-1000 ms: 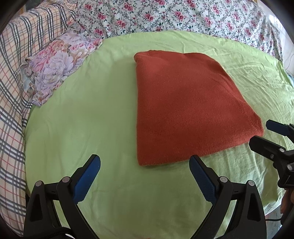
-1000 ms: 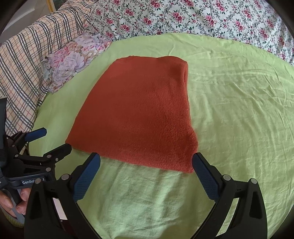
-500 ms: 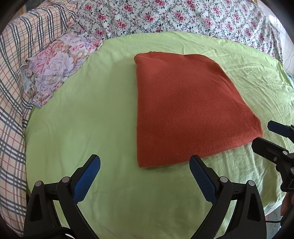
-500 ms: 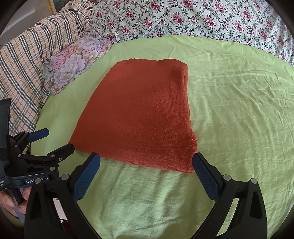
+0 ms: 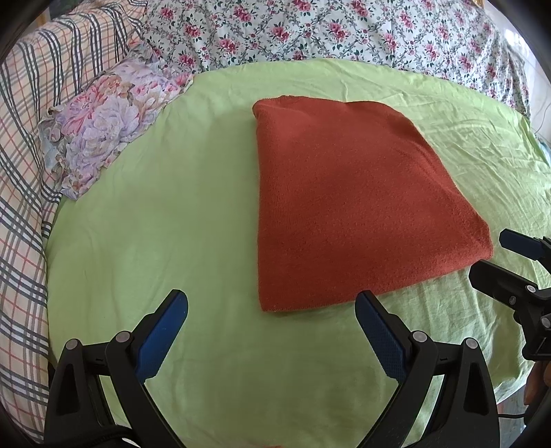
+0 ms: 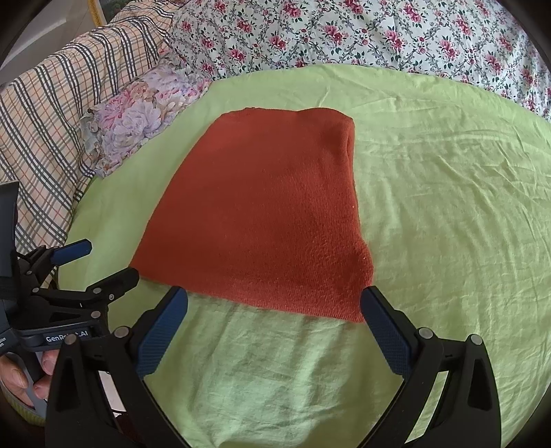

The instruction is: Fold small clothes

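A rust-red knitted garment (image 5: 347, 203) lies folded flat on the light green sheet (image 5: 165, 213), also seen in the right wrist view as the red garment (image 6: 265, 213). My left gripper (image 5: 272, 331) hovers open just short of its near left corner, nothing between the blue pads. My right gripper (image 6: 273, 327) is open too, its fingers straddling the garment's near right edge from above. The right gripper (image 5: 509, 262) shows at the right edge of the left wrist view, and the left gripper (image 6: 93, 262) at the left edge of the right wrist view.
A flowered cushion (image 5: 103, 117) lies at the sheet's back left beside a plaid blanket (image 5: 31, 138). A rose-patterned bedspread (image 5: 344, 31) runs along the back. A hand (image 6: 20, 375) holds the left tool. The green sheet (image 6: 447, 206) stretches wide to the right of the garment.
Both views have crept slightly back and down from the garment. The garment has not moved and both grippers stay open.
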{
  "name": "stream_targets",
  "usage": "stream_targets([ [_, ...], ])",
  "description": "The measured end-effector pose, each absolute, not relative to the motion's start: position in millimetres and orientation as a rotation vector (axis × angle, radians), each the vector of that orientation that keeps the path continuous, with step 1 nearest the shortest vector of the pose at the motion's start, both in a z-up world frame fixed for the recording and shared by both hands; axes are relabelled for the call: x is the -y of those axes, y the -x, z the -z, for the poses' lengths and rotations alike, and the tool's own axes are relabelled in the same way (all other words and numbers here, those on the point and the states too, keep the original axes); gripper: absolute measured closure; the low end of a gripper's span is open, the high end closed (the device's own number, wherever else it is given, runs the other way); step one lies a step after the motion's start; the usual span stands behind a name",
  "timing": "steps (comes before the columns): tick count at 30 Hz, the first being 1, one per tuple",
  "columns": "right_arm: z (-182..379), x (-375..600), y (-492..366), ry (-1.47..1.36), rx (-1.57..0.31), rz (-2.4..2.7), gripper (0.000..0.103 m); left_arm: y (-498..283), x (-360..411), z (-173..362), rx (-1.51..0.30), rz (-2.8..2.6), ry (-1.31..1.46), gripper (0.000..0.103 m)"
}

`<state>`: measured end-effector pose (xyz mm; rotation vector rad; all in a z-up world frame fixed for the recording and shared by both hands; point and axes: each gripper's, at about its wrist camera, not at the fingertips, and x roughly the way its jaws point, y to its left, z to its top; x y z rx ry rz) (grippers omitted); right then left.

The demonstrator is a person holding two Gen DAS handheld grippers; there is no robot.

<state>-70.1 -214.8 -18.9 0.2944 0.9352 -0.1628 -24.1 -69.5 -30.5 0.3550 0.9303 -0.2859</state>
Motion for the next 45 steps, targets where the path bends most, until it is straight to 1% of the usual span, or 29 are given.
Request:
stream_targets([
  [45,17.3,218.7,64.7,-0.298,-0.938,0.163,0.003,14.9,70.8,30.2,-0.937,0.281,-0.352,0.005],
])
